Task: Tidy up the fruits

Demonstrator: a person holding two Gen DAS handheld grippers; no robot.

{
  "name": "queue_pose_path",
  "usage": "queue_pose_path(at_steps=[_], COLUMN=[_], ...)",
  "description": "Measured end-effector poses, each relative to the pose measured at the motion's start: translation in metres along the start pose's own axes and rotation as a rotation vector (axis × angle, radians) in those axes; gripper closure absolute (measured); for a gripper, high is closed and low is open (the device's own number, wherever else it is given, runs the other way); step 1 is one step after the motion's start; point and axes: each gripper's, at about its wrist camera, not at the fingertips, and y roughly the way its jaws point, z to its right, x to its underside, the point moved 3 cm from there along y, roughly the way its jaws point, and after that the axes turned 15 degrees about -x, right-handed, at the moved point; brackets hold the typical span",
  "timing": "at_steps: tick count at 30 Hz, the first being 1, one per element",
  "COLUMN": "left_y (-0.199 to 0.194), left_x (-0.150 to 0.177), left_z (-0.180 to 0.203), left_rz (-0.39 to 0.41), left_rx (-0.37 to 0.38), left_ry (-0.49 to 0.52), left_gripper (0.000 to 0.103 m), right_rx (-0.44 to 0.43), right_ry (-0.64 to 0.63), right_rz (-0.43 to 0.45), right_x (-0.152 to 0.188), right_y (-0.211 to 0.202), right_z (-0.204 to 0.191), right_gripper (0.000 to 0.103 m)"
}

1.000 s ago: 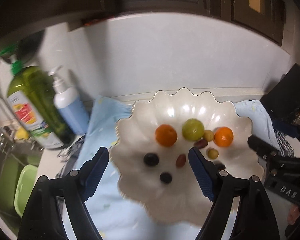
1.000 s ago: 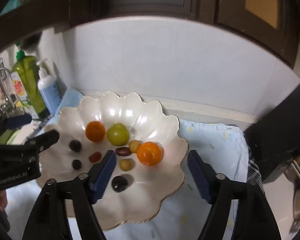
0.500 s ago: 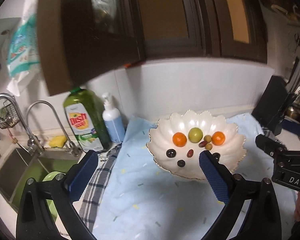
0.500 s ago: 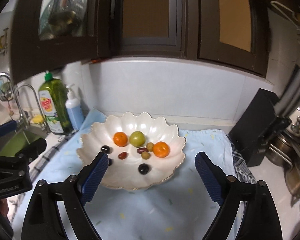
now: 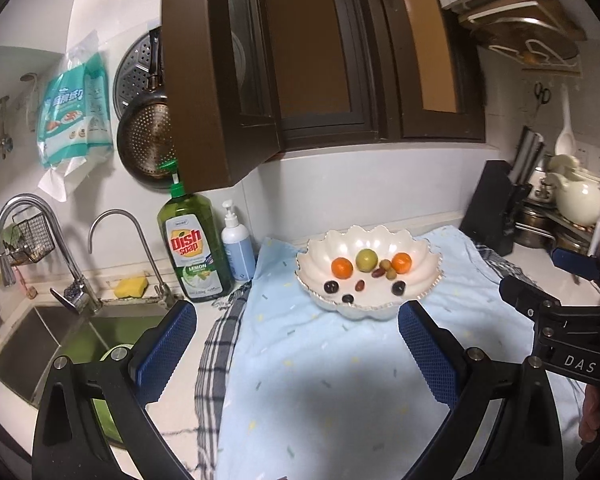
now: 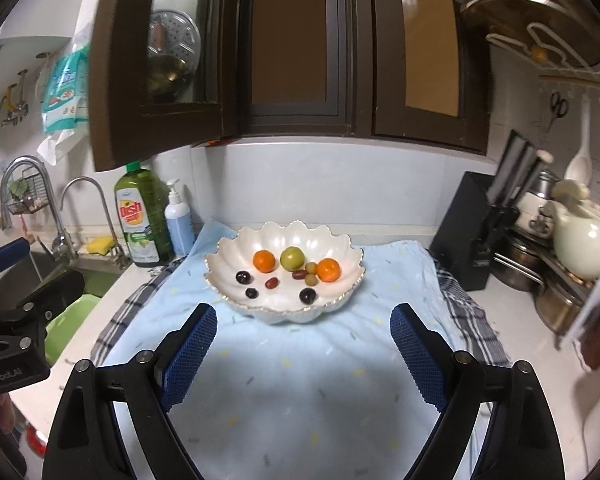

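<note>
A white scalloped bowl stands on a light blue cloth. It holds two oranges, a green fruit, and several small dark, red and olive fruits. My left gripper is open and empty, well in front of the bowl. My right gripper is open and empty, also in front of the bowl. Each gripper shows at the edge of the other's view.
A green dish soap bottle and a white pump bottle stand left of the bowl, by the sink and taps. A black knife block, pots and a cream jug are at the right. Dark cabinets hang above.
Both grippers have pulled back and up from the bowl, staying open. The bowl now looks smaller and farther, and more of the counter, sink and cabinets is in view.
</note>
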Motion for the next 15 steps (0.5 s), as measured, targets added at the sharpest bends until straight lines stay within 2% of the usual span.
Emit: queue_pose_path(at_steps=[4,6,15], left_y=[-0.027,-0.042,-0.104], left_x=[0.011,0.016,0.03], left_z=[-0.011,-0.016,-0.023], left_rz=[0.012,0.021,0.075], left_rx=[0.022,0.03,0.067], left_ry=[0.002,0.0,0.018], left_gripper=[0.0,0.0,0.0], right_rx=[0.024,0.028,0.063], right_ry=[0.004,0.006,-0.024], right_rz=[0.022,0.033,0.079], right_x=[0.011,0.016,0.031], right_y=[-0.033,-0.046,-0.111], right_z=[-0.017,-0.023,-0.047], right_gripper=[0.013,0.009,0.008])
